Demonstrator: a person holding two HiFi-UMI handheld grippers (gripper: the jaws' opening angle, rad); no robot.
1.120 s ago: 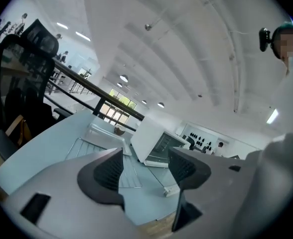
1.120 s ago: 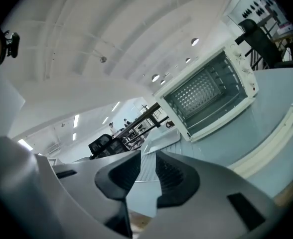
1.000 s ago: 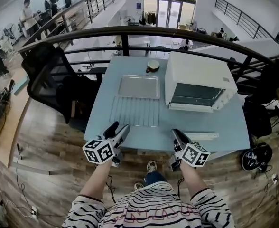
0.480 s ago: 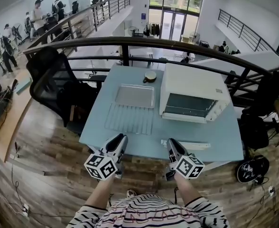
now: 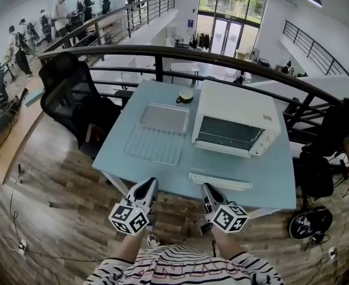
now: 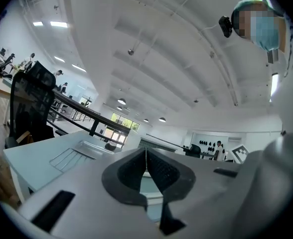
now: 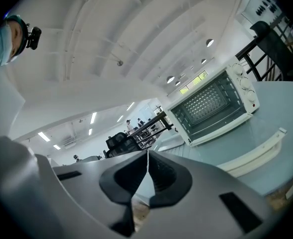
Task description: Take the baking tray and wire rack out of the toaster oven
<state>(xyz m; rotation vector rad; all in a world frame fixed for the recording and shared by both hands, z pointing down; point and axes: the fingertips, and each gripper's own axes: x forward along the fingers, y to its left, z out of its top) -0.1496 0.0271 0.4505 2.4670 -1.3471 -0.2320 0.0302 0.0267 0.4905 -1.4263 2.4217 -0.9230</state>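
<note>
The white toaster oven [image 5: 234, 122] stands on the pale blue table [image 5: 269, 183] with its glass door closed; it also shows in the right gripper view as the toaster oven [image 7: 214, 106]. The metal baking tray [image 5: 165, 117] lies flat on the table left of the oven. The wire rack [image 5: 154, 144] lies flat just in front of the tray. Both grippers are held off the table's near edge, over the wooden floor. My left gripper [image 5: 148, 186] has just closed and is shut on nothing. My right gripper [image 5: 206, 189] has also just closed, empty.
A long white bar-shaped part [image 5: 220, 181] lies near the table's front edge, right of centre. A small round cup [image 5: 185, 95] stands at the back. A black office chair [image 5: 73, 103] is left of the table, a black railing [image 5: 234, 61] behind it, and a dark bag [image 5: 308, 224] on the floor right.
Both grippers have drawn back from over the table's front edge to past it, over the floor. The left jaws went from open to shut. The view has pulled back from the table.
</note>
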